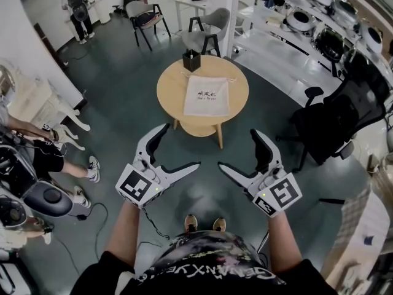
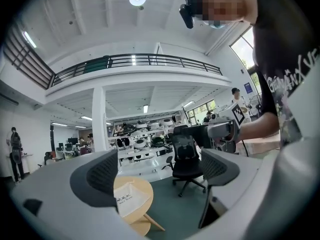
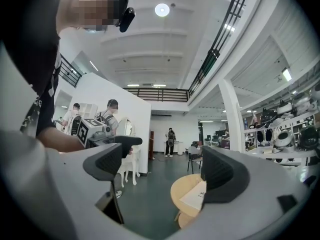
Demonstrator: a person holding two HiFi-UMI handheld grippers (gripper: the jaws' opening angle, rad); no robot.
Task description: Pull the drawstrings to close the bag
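A white drawstring bag (image 1: 207, 96) lies flat on a round wooden table (image 1: 169, 91), with its cords at the far edge. In the head view both grippers hover over the floor, well short of the table. My left gripper (image 1: 182, 146) is open with nothing between its jaws, and so is my right gripper (image 1: 238, 149). The left gripper view looks past its open jaws at the bag (image 2: 127, 198) and the table (image 2: 145, 189). In the right gripper view, the bag (image 3: 195, 196) is partly hidden behind the right jaw.
A small black box (image 1: 191, 60) stands at the table's far edge. A black office chair (image 1: 334, 121) is to the right and a grey chair (image 1: 212, 29) is behind the table. People (image 1: 37, 158) stand at the left. Shelves of equipment (image 1: 319, 17) line the right.
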